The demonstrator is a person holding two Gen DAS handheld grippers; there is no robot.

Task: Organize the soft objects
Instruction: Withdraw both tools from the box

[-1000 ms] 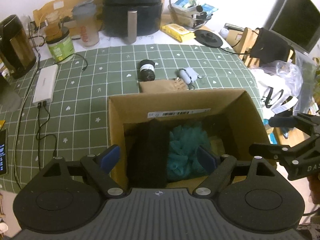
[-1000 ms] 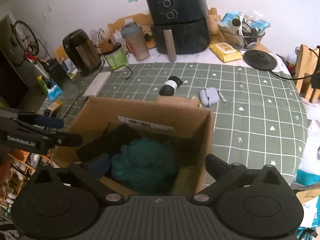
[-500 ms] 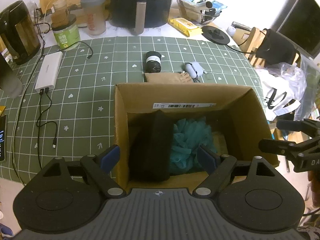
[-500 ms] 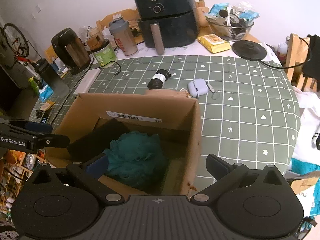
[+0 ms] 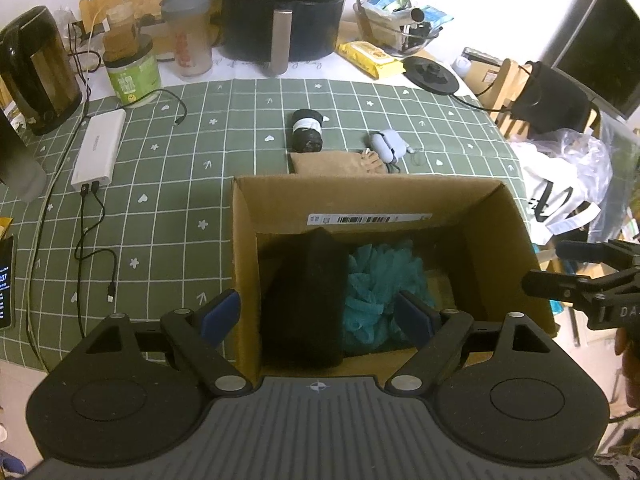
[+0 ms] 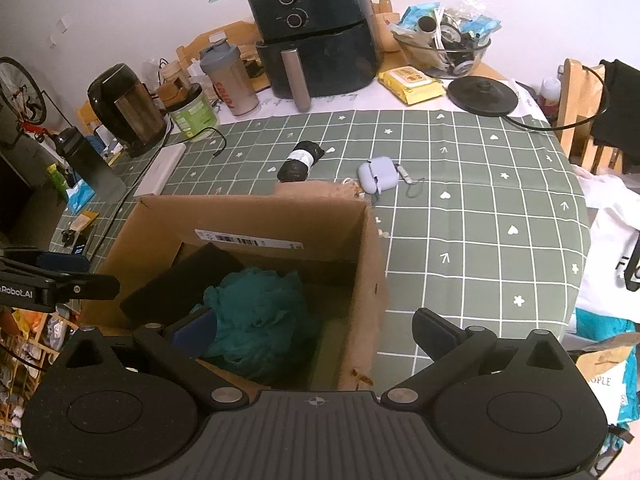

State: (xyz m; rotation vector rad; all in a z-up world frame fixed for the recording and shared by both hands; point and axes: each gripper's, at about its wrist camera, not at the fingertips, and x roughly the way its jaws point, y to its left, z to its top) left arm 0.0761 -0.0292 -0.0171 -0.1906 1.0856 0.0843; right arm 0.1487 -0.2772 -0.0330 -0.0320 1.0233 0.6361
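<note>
Teal mesh pouf (image 5: 380, 280) sits inside the cardboard box (image 5: 280, 200), pressed against a black folded soft item (image 5: 306, 300) on its left. Pouf looks light, squashy and airy w/ ruffled netting; probably best pinched through the bunched middle, since loose frills would likely slip or snag. Black item is dense, matte, slab-like; likely foam or folded fabric, can't tell which. Prob. holds shape better, so grip across the narrow sides.

Left hand-held gripper (image 5: 318, 314) hangs over the box's near-left wall, jaws wide apart, nothing between the pads. Right hand-held gripper (image 6: 316, 330) also spread wide and empty, straddling the box's right wall.

Beyond the box on the green checked surface (image 5: 180, 160): tan cloth bit (image 5: 328, 162) touching the box's far wall, black roll (image 5: 306, 134) just past it.
</note>
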